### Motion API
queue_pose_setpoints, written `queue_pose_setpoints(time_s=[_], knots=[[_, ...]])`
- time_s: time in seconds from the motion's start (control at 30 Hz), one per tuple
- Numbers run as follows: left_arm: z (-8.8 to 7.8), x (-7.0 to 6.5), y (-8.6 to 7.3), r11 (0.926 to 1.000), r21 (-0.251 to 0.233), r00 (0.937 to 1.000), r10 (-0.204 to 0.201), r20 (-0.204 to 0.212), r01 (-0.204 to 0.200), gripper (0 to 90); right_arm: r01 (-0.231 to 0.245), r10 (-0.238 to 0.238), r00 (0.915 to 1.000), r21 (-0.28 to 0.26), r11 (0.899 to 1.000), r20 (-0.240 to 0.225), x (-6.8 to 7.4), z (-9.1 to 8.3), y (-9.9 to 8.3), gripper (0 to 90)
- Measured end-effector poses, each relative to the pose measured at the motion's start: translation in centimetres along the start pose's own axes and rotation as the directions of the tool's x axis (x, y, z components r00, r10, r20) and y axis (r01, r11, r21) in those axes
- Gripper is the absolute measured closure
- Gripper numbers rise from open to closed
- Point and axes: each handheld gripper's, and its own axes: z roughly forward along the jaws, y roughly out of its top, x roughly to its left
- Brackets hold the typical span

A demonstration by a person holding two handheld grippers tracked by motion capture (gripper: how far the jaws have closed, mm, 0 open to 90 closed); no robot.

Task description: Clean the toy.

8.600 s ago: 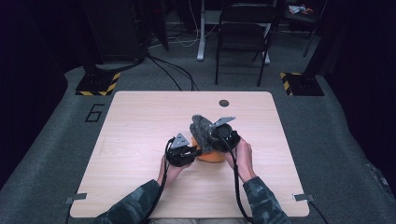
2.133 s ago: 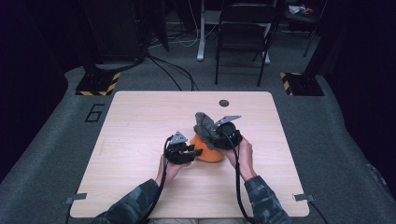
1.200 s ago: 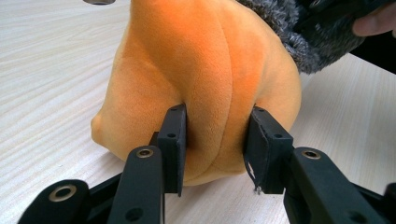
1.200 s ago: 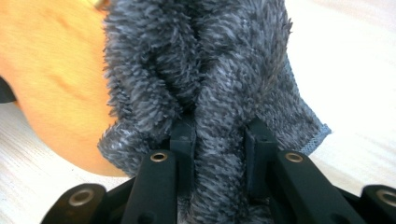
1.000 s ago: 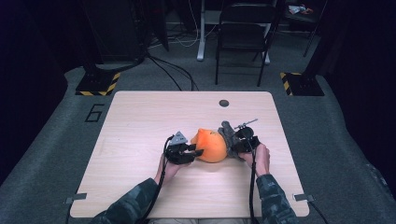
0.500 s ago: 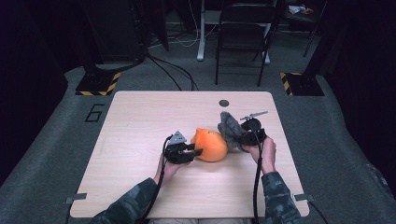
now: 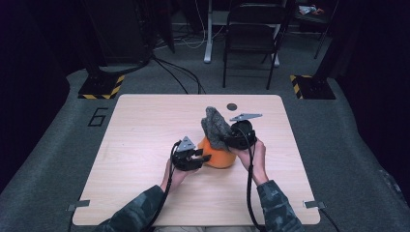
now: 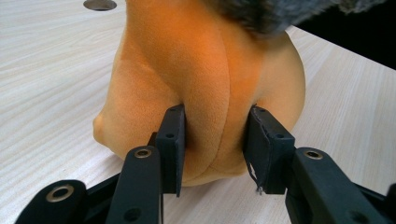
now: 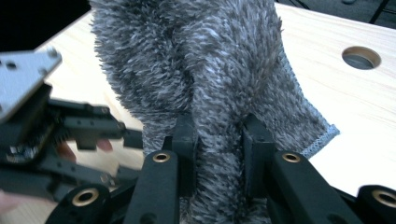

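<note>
An orange plush ball [image 7: 221, 157] rests on the wooden table [image 7: 145, 125]. My left gripper [image 7: 207, 155] is shut on its near side, and in the left gripper view the pads [image 8: 172, 140] dent the orange plush [image 8: 201, 70]. A grey furry cloth [image 7: 215, 126] hangs lifted over the ball's top, pinched by my right gripper [image 7: 227, 138]. In the right gripper view the jaws [image 9: 219, 140] squeeze a fold of the grey fur [image 9: 201, 60], with the left gripper [image 9: 70, 135] beyond at the left. The fur's edge [image 8: 271, 11] hangs over the ball's top.
A round cable hole [image 7: 232, 107] sits in the table near the far edge, behind the cloth. A black folding chair [image 7: 254, 34] and cables stand on the carpet beyond the table. Bare tabletop lies to the left and right of the hands.
My right gripper has risen and swung left with the grey fur, from beside the orange ball to above it. The left gripper has kept its hold and place.
</note>
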Motion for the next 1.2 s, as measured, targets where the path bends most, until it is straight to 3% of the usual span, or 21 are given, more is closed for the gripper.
queue_pose_setpoints(time_s=[0.1,0.17,0.23,0.4,0.83,0.9,1.0,1.1,1.2], knots=[[0.1,-0.3,0.0,1.0000,-0.005,0.9999,0.008,-0.012,-0.008,60.3,0.009,-0.009,0.9999,0.009,1.000,0.014,0.4,0.7,0.0,70.6],[0.1,-0.4,0.0,0.9999,0.002,0.9997,0.010,-0.022,-0.010,60.5,0.045,-0.047,0.9978,0.047,0.998,0.046,0.7,1.9,-0.5,70.1],[0.2,-0.3,-0.1,0.9998,0.017,0.9997,0.007,-0.025,-0.007,60.5,0.077,-0.083,0.9925,0.070,0.995,0.090,1.2,2.9,-0.9,69.9],[0.2,-0.2,-0.1,0.9999,0.011,0.9997,0.000,-0.025,0.000,60.9,0.151,-0.166,0.9773,0.121,0.981,0.131,1.6,2.7,-0.9,69.9],[0.2,0.1,-0.1,0.9999,0.014,0.9999,0.010,-0.013,-0.010,60.9,0.071,-0.102,0.9835,0.201,0.977,0.149,-1.8,1.6,-2.6,69.9],[0.2,0.2,-0.1,0.9998,0.014,0.9998,0.012,-0.016,-0.012,60.9,0.055,-0.091,0.9835,0.220,0.974,0.156,-2.4,1.6,-2.9,69.8],[0.2,0.2,-0.1,0.9999,0.014,0.9998,0.009,-0.015,-0.009,61.0,0.053,-0.105,0.9754,0.255,0.965,0.194,-3.0,2.0,-3.4,69.9],[0.2,0.2,-0.1,0.9999,0.014,0.9998,0.010,-0.016,-0.010,61.0,0.013,-0.064,0.9803,0.263,0.965,0.187,-4.0,2.4,-3.9,70.0],[0.2,0.3,-0.1,0.9998,0.014,0.9999,0.011,-0.010,-0.011,61.0,-0.021,-0.038,0.9802,0.292,0.956,0.195,-4.8,2.7,-4.5,70.1]])
